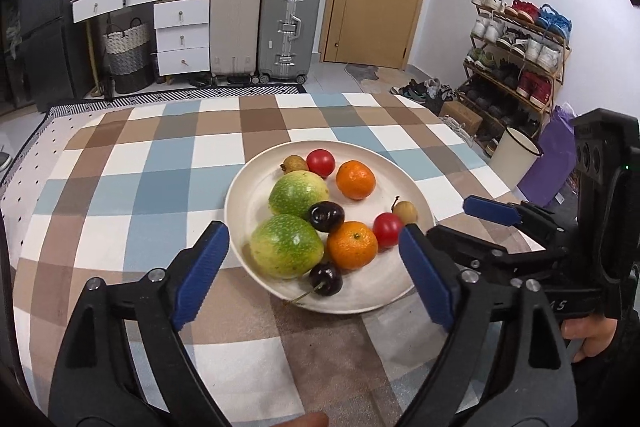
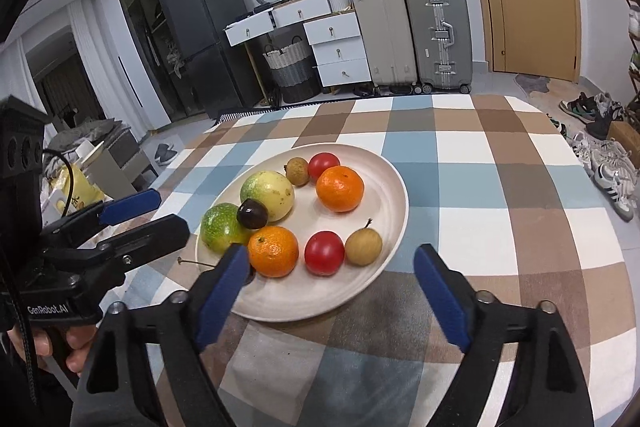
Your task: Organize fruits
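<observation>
All the fruits (image 1: 316, 215) lie together on the white plate (image 1: 248, 187) in the middle of the checked worktop (image 1: 120, 167), while the left gripper (image 1: 308, 279) and the right gripper (image 2: 330, 295) hover at its near rim with jaws released and empty, seemingly so either could reach a fruit.

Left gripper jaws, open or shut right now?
Open. In the left wrist view the left gripper shows its two blue pads spread wide, with the near edge of the plate between them; they grip nothing.
</observation>
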The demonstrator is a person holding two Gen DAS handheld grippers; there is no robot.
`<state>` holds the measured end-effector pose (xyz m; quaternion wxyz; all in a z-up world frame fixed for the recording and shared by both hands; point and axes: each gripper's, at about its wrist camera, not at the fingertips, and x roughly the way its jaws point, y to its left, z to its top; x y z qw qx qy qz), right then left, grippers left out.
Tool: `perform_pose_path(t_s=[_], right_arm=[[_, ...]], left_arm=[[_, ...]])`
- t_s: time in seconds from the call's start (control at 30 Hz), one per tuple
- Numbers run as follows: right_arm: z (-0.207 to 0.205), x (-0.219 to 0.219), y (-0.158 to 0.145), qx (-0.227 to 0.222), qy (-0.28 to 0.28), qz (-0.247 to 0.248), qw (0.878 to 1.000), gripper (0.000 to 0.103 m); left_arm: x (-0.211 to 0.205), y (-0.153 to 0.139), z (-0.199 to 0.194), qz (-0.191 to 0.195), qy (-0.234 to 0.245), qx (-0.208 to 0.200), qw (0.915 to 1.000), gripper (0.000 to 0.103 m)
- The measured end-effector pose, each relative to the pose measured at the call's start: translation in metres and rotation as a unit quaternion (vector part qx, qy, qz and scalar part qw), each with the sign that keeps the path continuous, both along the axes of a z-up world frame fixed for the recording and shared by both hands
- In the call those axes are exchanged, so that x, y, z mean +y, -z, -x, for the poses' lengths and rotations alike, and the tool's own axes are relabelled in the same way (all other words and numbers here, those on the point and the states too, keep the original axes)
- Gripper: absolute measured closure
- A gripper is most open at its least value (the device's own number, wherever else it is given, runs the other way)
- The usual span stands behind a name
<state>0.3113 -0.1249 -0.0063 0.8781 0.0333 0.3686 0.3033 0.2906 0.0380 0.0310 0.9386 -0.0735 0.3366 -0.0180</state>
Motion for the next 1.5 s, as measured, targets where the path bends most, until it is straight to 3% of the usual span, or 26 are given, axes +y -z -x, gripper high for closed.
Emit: perform_pose_path(t_s=[0.1, 0.37, 0.53, 1.0, 1.5], right_arm=[[0.005, -0.005, -0.001, -0.003, -0.001, -0.011, 1.000, 0.002], [0.024, -0.015, -0.003, -0.023, -0.003, -0.030, 0.999, 0.001], [0.042, -0.019, -0.007, -0.061, -0.010, -0.043, 0.997, 0.001], [0.079, -0.027, -0.015, -0.139, -0.023, -0.025, 0.990, 0.001], [0.088, -0.038, -0.020, -0.164, 0.006, -0.030, 0.986, 0.000]], left_arm=[[0.005, -0.001, 0.011, -0.001, -0.010, -0.008, 0.9999, 0.001], [0.012, 0.001, 0.042, -0.015, -0.025, -0.027, 0.9992, 0.001], [0.013, 0.008, 0.057, -0.019, -0.037, -0.044, 0.9982, 0.001], [0.017, 0.018, 0.084, -0.026, -0.061, -0.096, 0.9932, 0.001], [0.018, 0.015, 0.090, -0.026, -0.064, -0.105, 0.9921, 0.001]])
